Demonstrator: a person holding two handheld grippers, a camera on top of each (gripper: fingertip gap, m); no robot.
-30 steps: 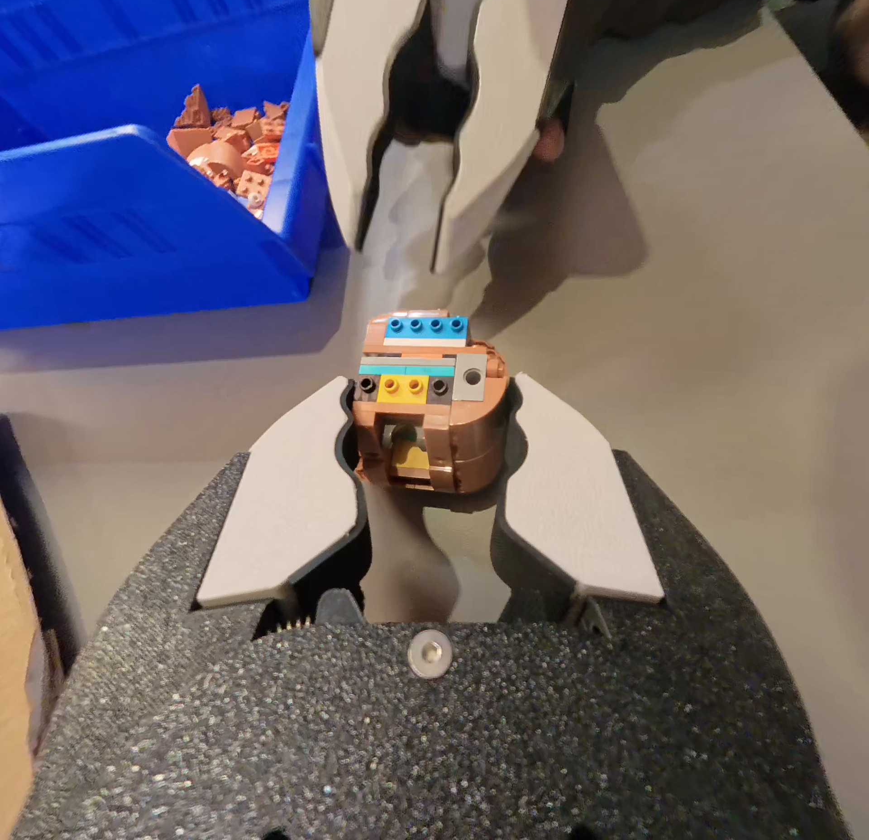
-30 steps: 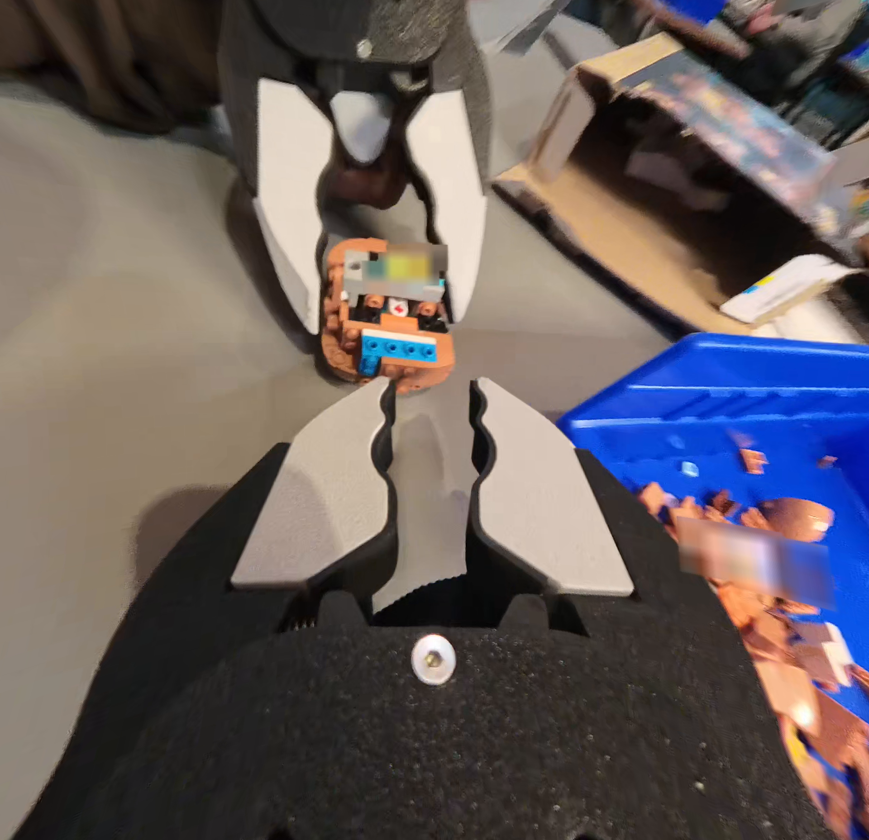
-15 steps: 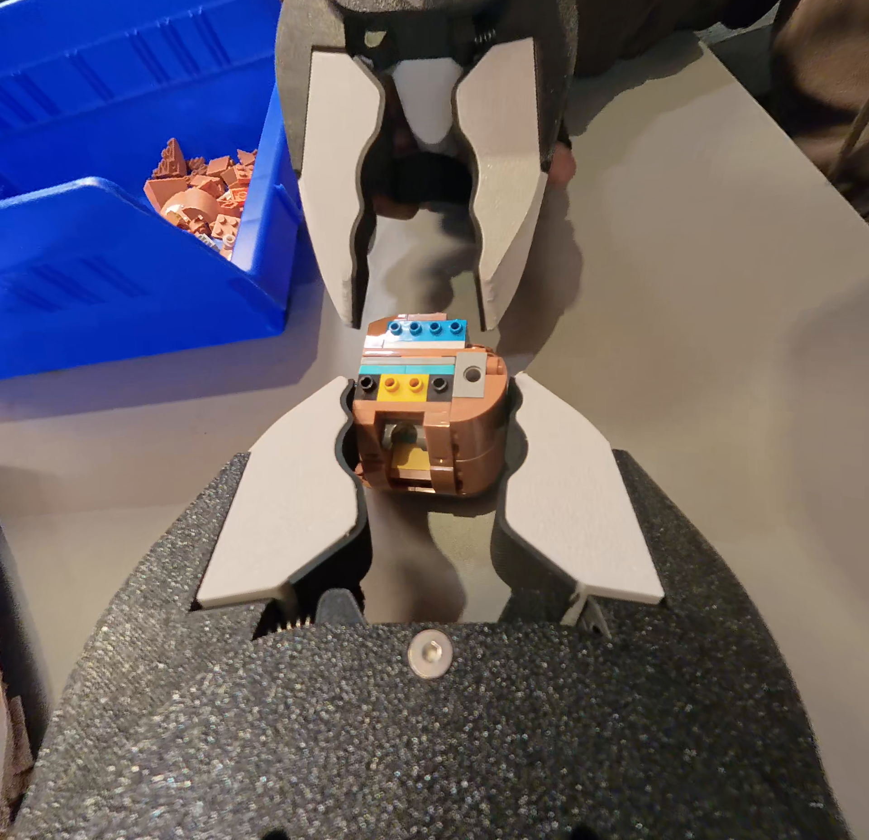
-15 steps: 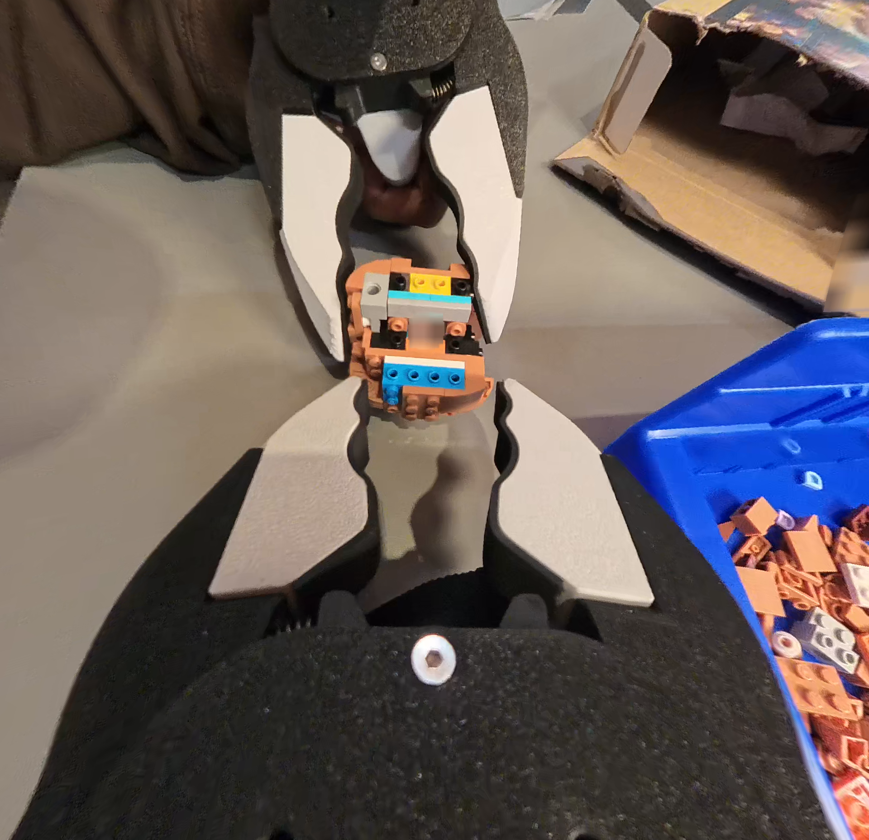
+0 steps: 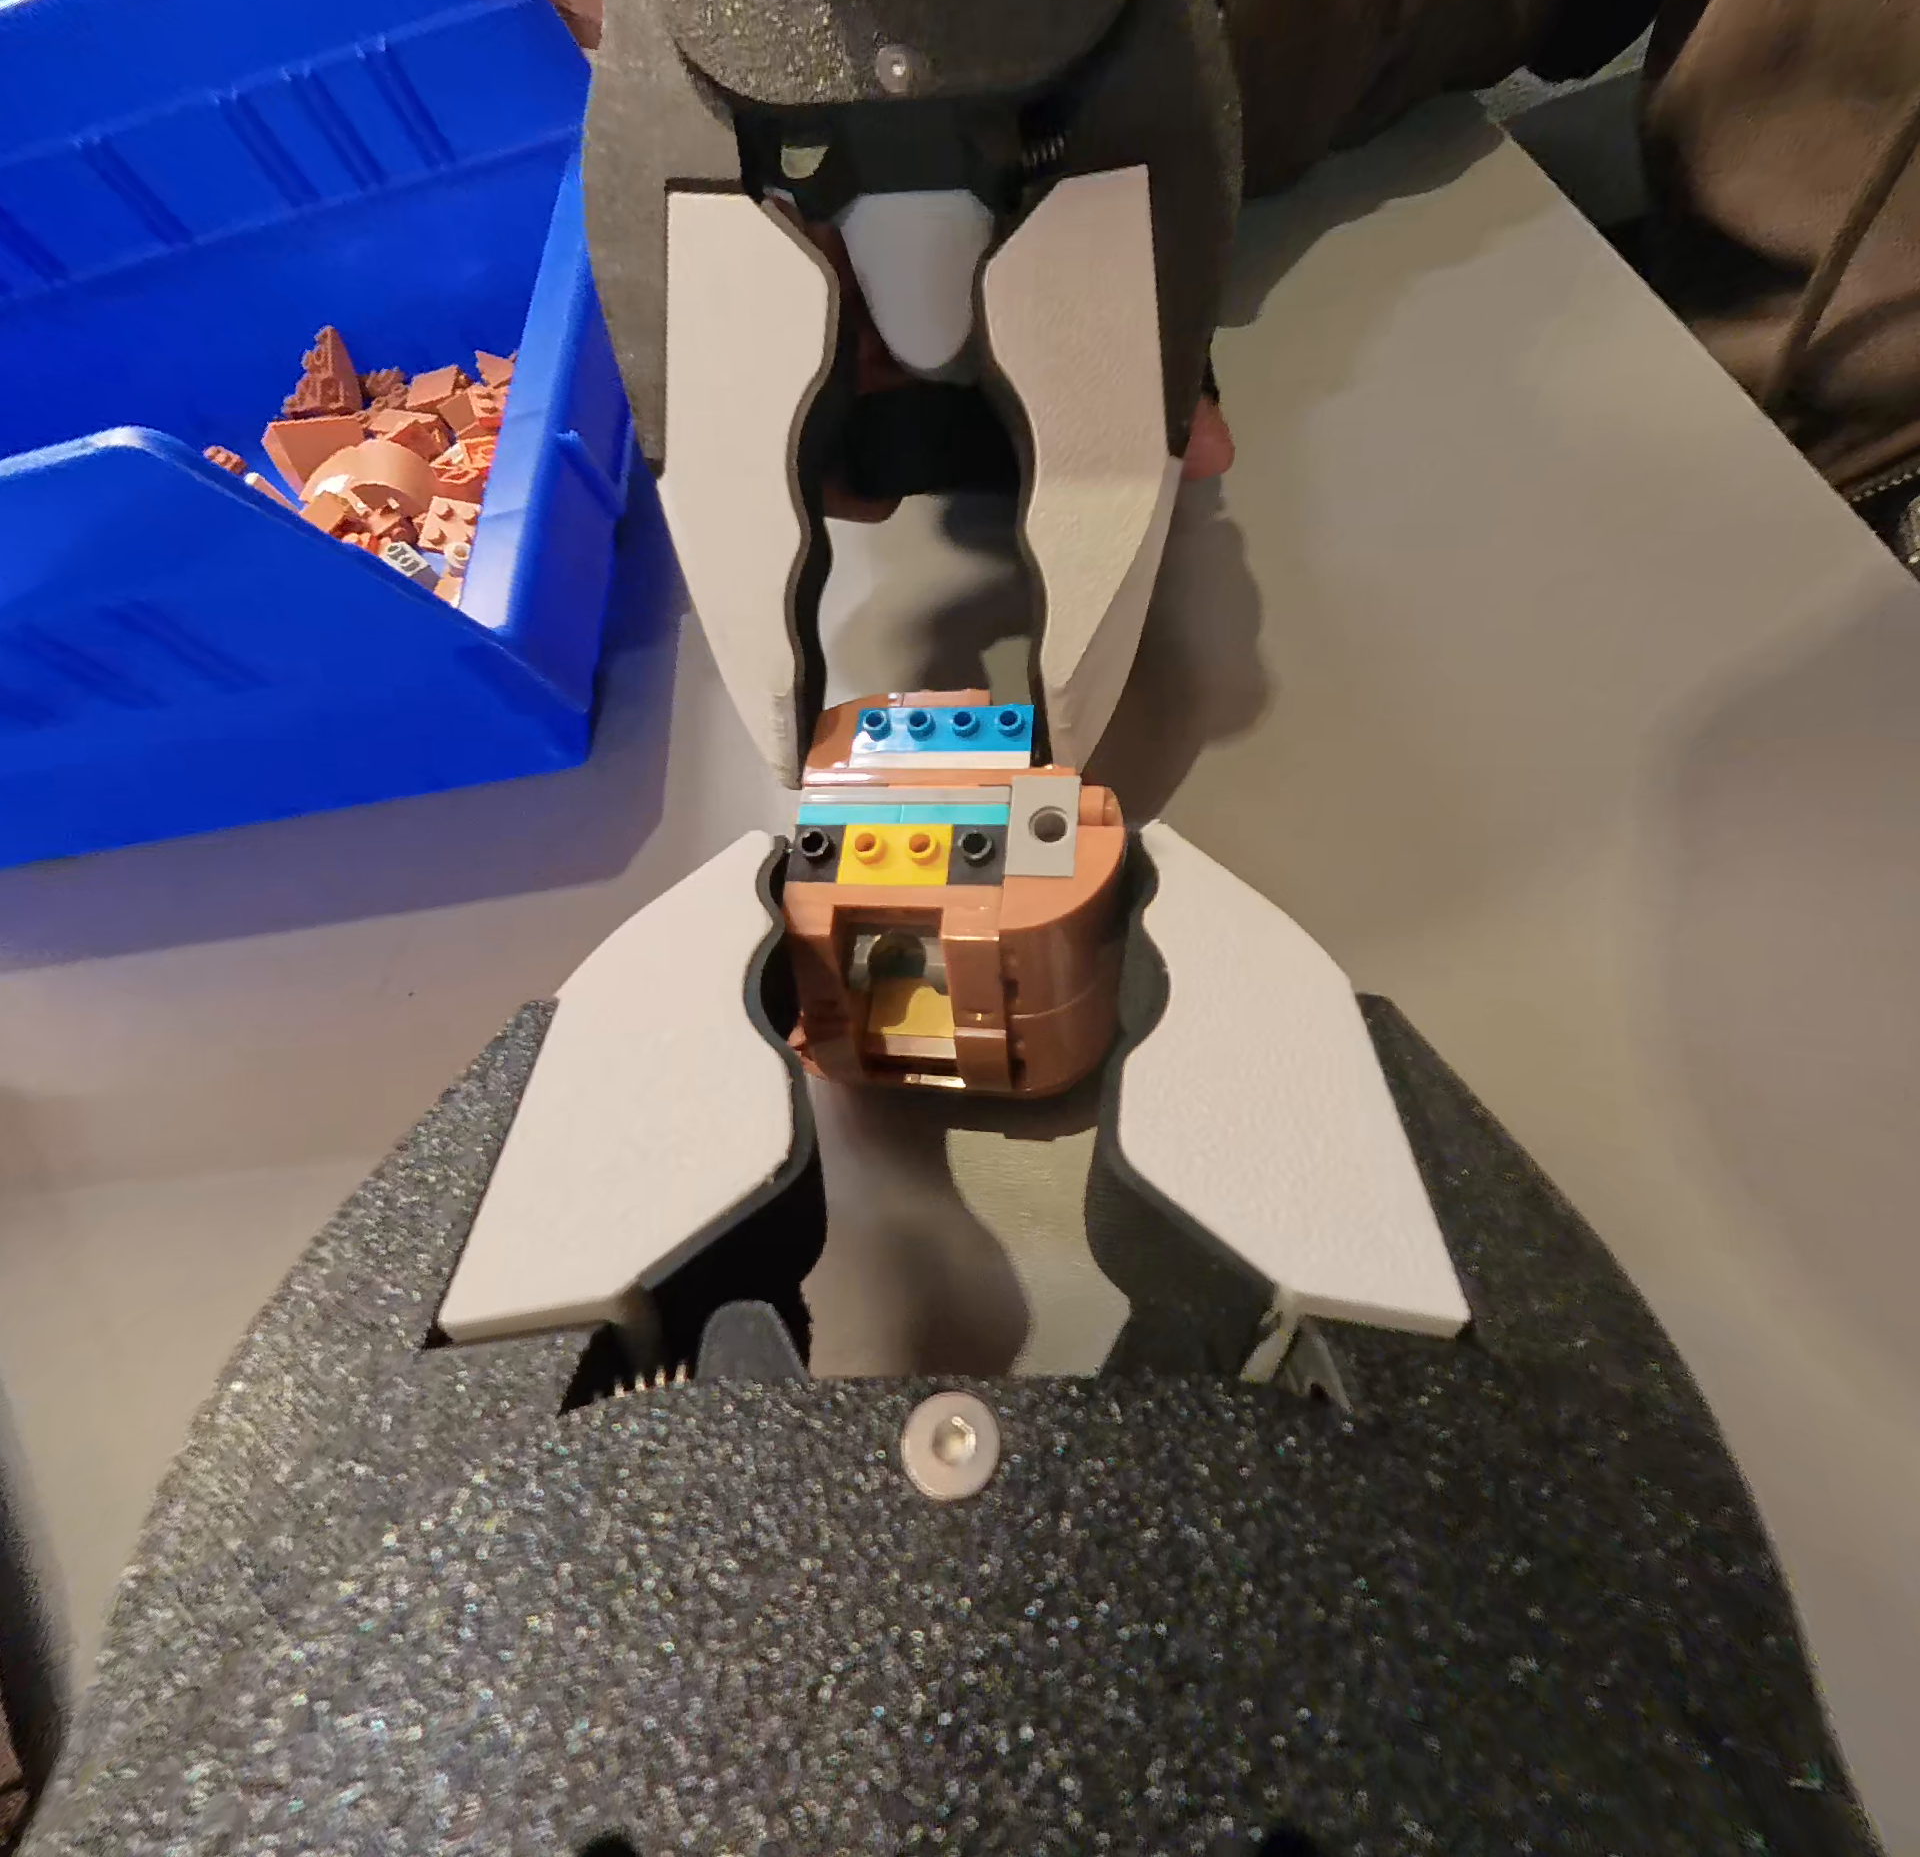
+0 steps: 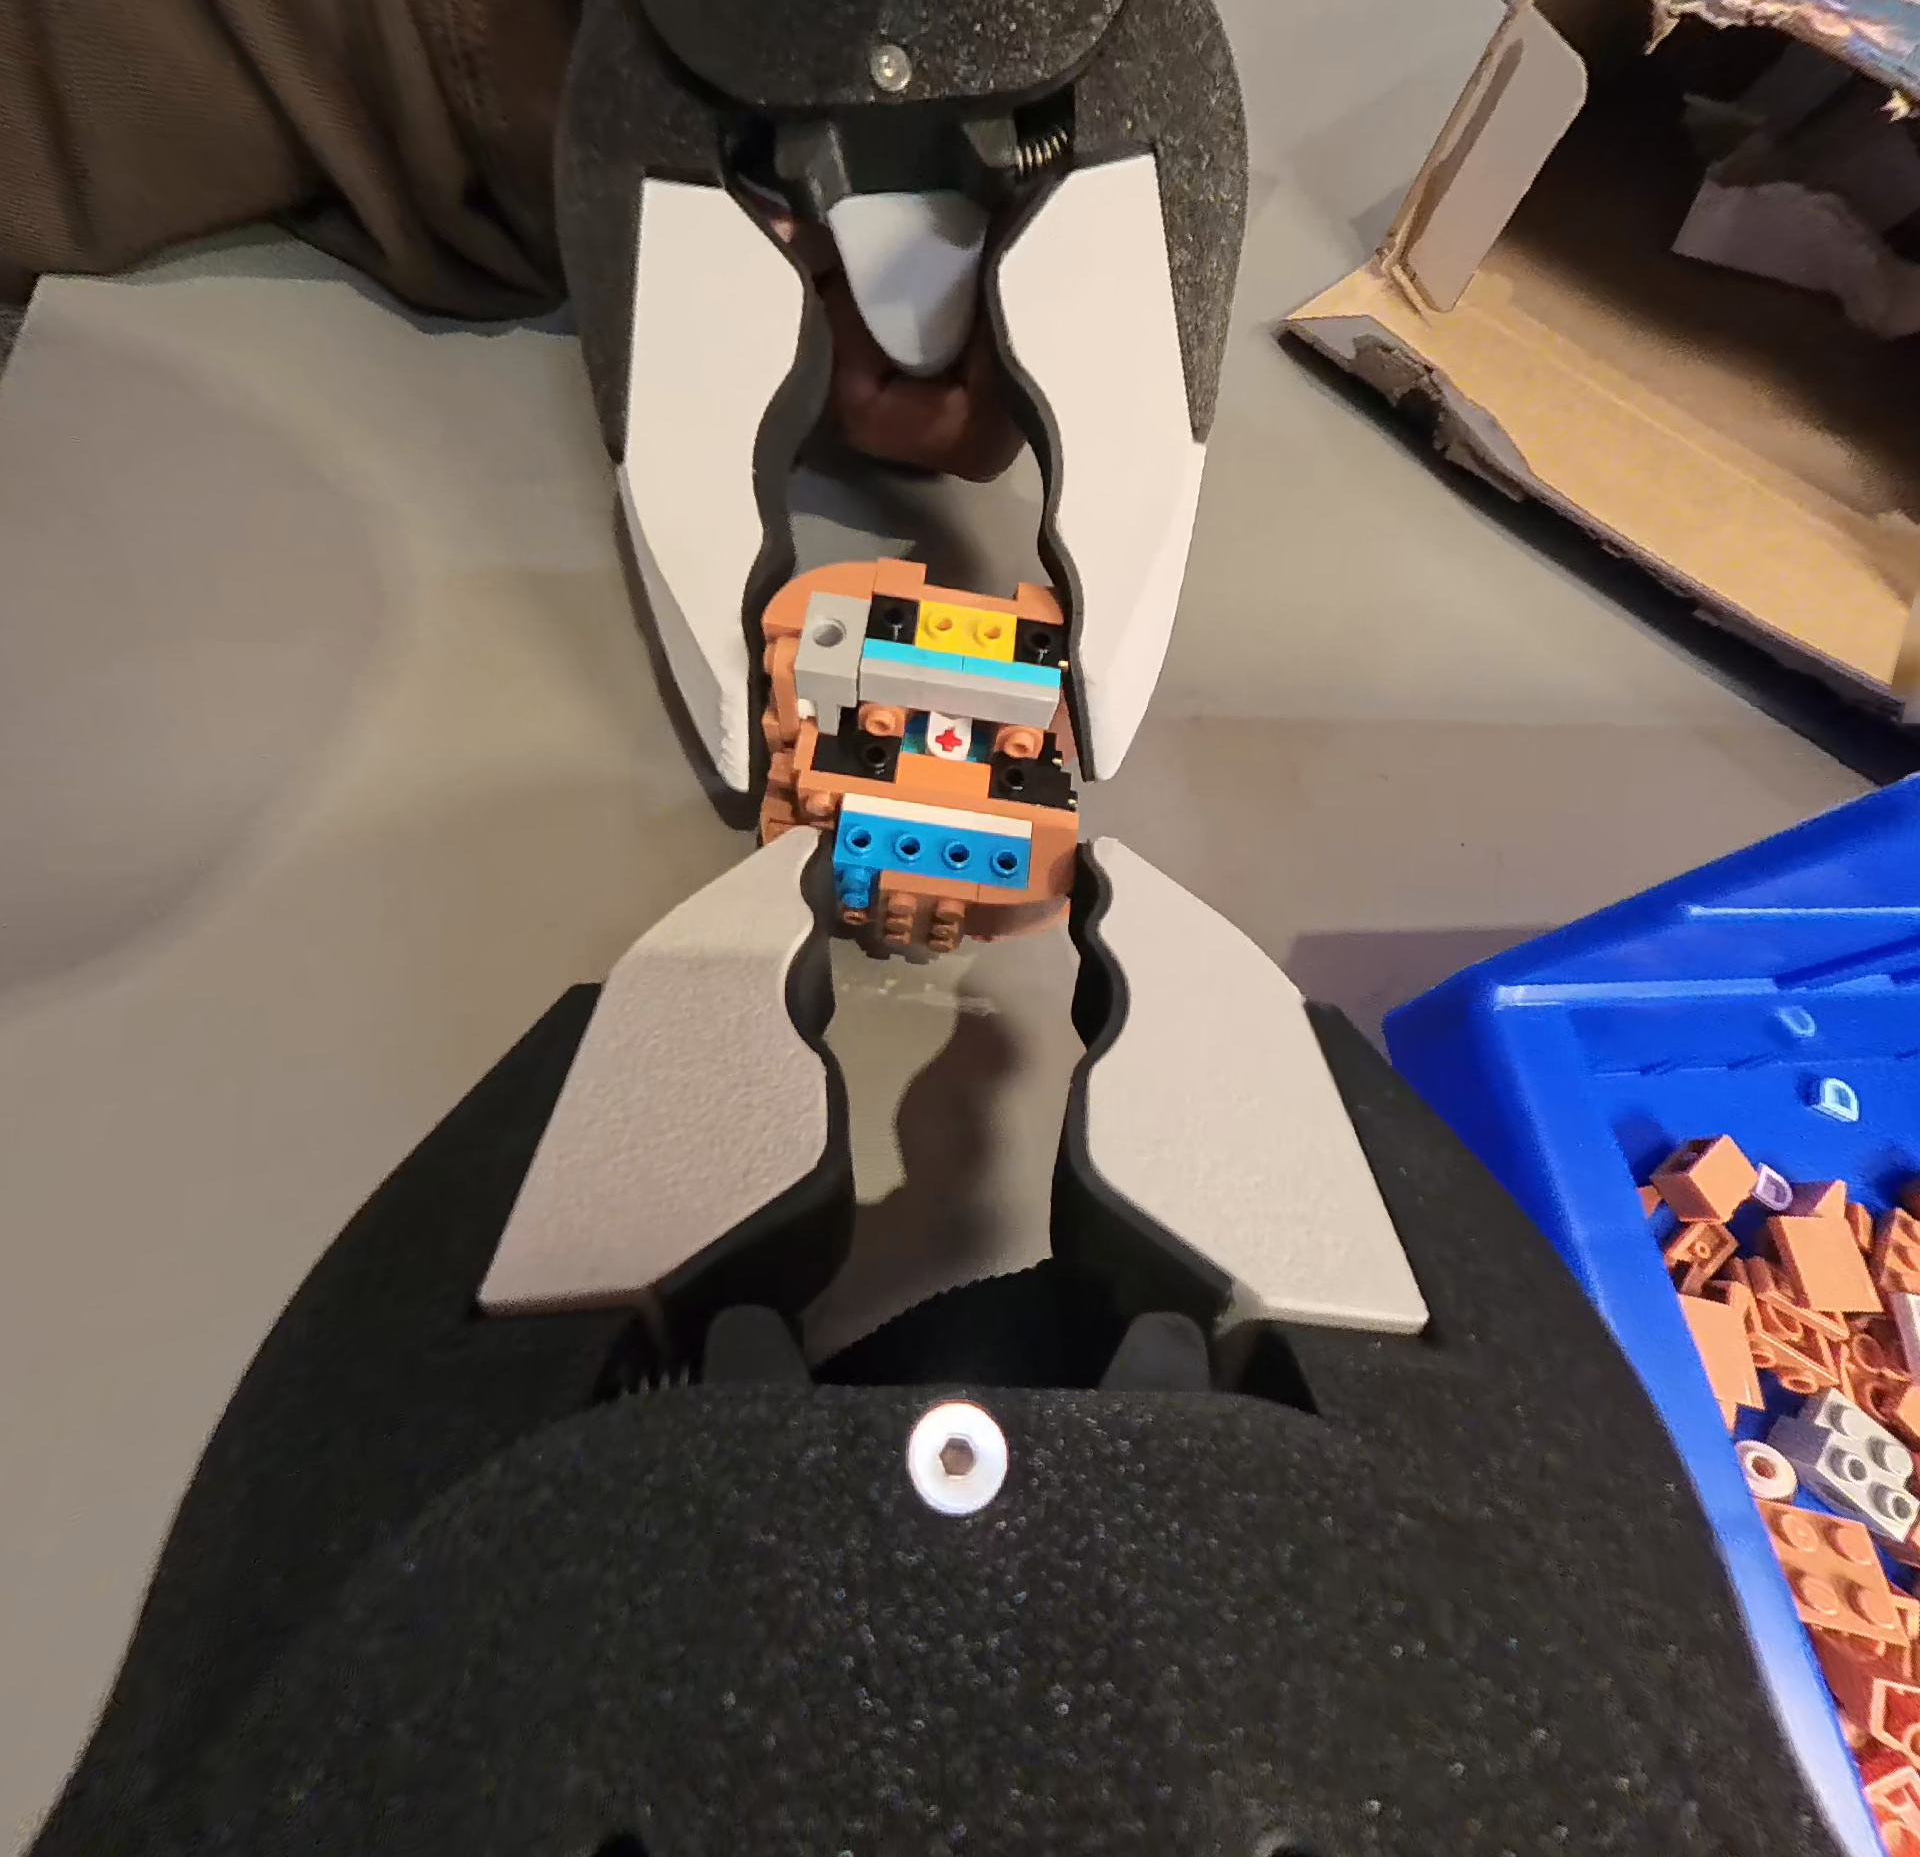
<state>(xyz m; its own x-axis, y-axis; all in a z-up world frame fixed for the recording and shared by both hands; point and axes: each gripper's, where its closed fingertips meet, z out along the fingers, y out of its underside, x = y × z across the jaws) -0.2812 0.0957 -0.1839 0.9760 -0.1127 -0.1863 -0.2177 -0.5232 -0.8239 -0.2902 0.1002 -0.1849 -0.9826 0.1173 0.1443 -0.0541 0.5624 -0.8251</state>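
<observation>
A small brown brick model (image 5: 956, 934) with blue, yellow, black and grey studded pieces on top is held a little above the grey table (image 5: 1558, 872). My left gripper (image 5: 956, 851) is shut on its rounded brown sides. My right gripper (image 6: 945, 862) faces it from the opposite side and is open. Its fingertips flank the model's blue-studded end (image 6: 935, 857), and I cannot tell if they touch it. The right gripper also shows in the left wrist view (image 5: 925, 747). The left gripper also shows in the right wrist view (image 6: 920, 763), with the model (image 6: 935, 685) in it.
A blue bin (image 5: 260, 612) of loose brown bricks (image 5: 395, 457) stands close beside the grippers; it also shows in the right wrist view (image 6: 1662, 1028). A torn cardboard box (image 6: 1610, 405) lies behind it. A person's dark sleeve (image 5: 1766, 197) is at the table's far edge. The tips of both grippers are at nearly the same place.
My right gripper has moved in toward the model and opened wider, so its tips now flank the blue-studded end. My left gripper has kept its hold.
</observation>
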